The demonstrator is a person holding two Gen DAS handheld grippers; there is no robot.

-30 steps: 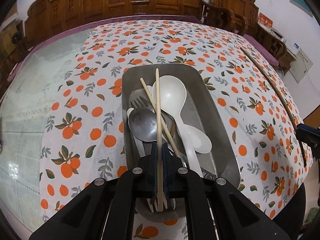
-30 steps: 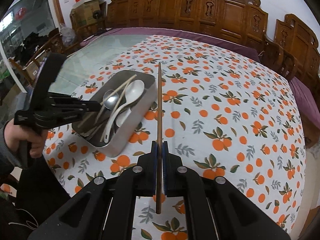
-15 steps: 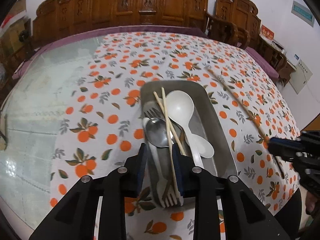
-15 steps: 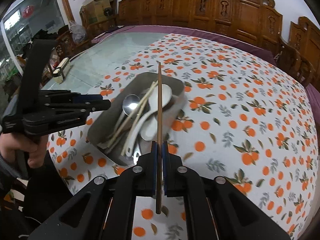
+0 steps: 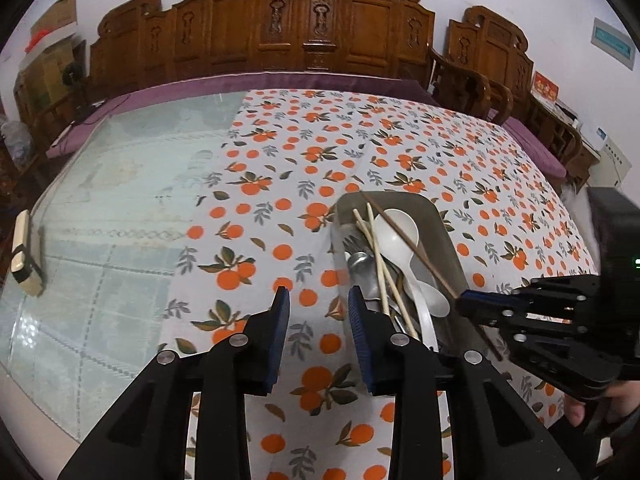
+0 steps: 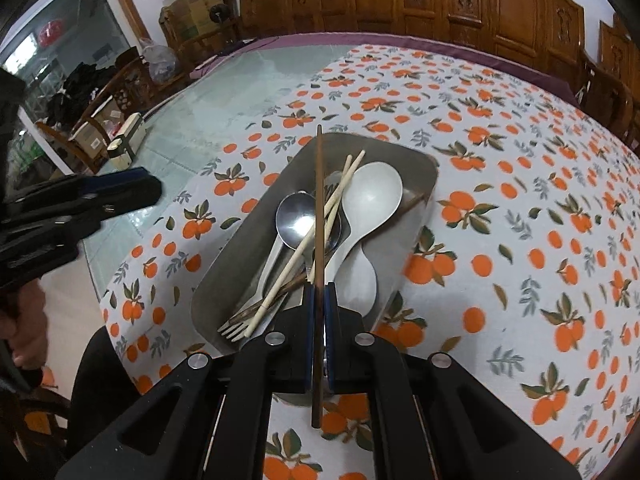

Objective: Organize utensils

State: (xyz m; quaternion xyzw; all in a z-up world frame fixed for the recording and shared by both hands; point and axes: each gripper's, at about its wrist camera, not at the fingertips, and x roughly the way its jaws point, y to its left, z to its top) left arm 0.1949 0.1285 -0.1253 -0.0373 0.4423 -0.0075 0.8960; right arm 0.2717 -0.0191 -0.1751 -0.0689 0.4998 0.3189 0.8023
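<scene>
Right hand-held gripper pinching dark chopstick over tray; left hand-held gripper spread, holding nothing.

Metal tray sits on the orange-print cloth covering the surface. In it: two pale chopsticks, large white spoon, steel spoon, a fork, partly overlapping. Dark chopstick runs lengthwise above the pile, far tip near the tray's far rim. Left hand-held gripper hovers over the cloth just left of the tray's near end.

Home dining room: carved wooden chairs, tablecloth.
</scene>
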